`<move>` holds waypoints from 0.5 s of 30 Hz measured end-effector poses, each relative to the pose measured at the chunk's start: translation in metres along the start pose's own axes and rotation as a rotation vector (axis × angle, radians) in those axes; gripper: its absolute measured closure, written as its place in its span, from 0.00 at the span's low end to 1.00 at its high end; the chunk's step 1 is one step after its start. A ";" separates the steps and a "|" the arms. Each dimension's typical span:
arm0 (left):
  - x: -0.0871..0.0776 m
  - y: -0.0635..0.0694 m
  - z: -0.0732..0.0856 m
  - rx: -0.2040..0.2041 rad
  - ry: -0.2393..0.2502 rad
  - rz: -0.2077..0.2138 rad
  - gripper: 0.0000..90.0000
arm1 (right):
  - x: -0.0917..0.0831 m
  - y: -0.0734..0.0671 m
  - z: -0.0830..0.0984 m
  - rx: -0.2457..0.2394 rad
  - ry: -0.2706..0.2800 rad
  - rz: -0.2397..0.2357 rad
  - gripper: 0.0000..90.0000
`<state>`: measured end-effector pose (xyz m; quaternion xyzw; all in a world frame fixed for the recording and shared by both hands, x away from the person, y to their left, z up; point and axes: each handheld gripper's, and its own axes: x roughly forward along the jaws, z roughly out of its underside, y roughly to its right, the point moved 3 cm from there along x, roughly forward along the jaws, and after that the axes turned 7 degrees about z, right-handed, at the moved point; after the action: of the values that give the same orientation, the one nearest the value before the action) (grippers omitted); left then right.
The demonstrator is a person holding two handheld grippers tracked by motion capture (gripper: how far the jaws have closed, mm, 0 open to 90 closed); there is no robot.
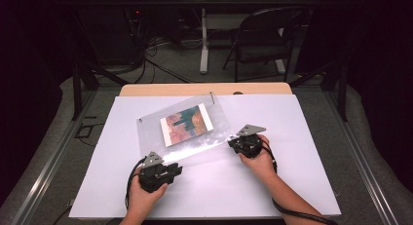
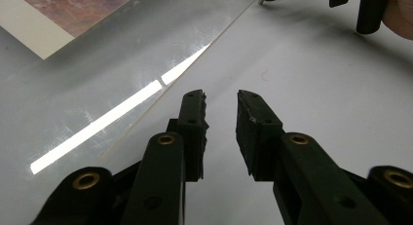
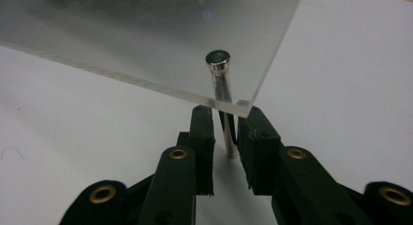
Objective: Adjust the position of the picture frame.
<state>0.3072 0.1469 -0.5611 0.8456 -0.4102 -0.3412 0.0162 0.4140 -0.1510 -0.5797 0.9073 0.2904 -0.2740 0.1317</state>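
Observation:
A clear acrylic plate (image 1: 180, 135) with a colourful picture (image 1: 187, 123) under it lies at an angle on the white sheet (image 1: 272, 181). My right gripper (image 1: 233, 143) is at the plate's near right corner. In the right gripper view its jaws (image 3: 226, 115) stand open around a thin metal post (image 3: 229, 142) with a round silver cap (image 3: 218, 59) on top of the plate (image 3: 146, 40); a gap shows beside the post. My left gripper (image 1: 178, 169) is by the plate's near left corner. Its jaws (image 2: 221, 101) are open over bare sheet, just beside the plate's edge (image 2: 122, 79).
The white sheet covers a wooden table whose far edge (image 1: 204, 88) shows behind it. Beyond the table stand a folding chair (image 1: 265, 35) and a white table leg (image 1: 204, 40), with cables on the floor. In the left gripper view the other hand (image 2: 397, 20) is at top right.

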 end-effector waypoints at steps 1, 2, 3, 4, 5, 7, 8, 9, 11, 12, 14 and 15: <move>0.000 0.000 0.000 -0.001 0.000 0.000 0.81 | 0.001 0.000 -0.001 -0.005 -0.004 0.003 0.85; 0.000 -0.001 0.000 -0.003 0.001 0.001 0.81 | 0.002 0.000 -0.001 -0.007 -0.003 0.004 0.85; 0.000 -0.001 0.000 -0.003 0.001 0.001 0.81 | 0.004 -0.001 -0.002 -0.011 -0.005 0.006 0.86; 0.000 -0.001 0.000 -0.010 -0.003 0.002 0.82 | 0.005 -0.001 -0.002 -0.015 -0.011 0.007 0.86; 0.000 -0.001 0.000 -0.010 -0.003 0.002 0.82 | 0.006 -0.002 -0.002 -0.016 -0.009 0.009 0.87; 0.001 -0.002 0.000 -0.015 -0.004 0.006 0.82 | 0.008 -0.002 -0.002 -0.019 -0.017 0.014 0.88; 0.001 -0.001 0.000 -0.015 -0.003 0.005 0.82 | 0.009 -0.002 -0.002 -0.019 -0.020 0.015 0.88; 0.001 -0.001 0.000 -0.014 -0.006 0.005 0.82 | 0.010 -0.002 -0.002 -0.022 -0.020 0.018 0.90; 0.002 -0.001 0.000 -0.015 -0.006 0.006 0.83 | 0.010 -0.002 -0.002 -0.021 -0.020 0.019 0.91; 0.002 -0.002 0.000 -0.015 -0.006 0.006 0.83 | 0.011 -0.002 -0.002 -0.026 -0.022 0.019 0.91; 0.002 -0.002 0.000 -0.021 -0.001 0.007 0.83 | 0.011 -0.002 -0.002 -0.038 -0.025 0.021 0.91; 0.002 -0.002 0.000 -0.020 -0.003 0.009 0.83 | 0.011 -0.002 -0.003 -0.044 -0.025 0.026 0.92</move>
<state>0.3095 0.1468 -0.5629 0.8429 -0.4107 -0.3467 0.0256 0.4211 -0.1432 -0.5837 0.9043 0.2830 -0.2774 0.1588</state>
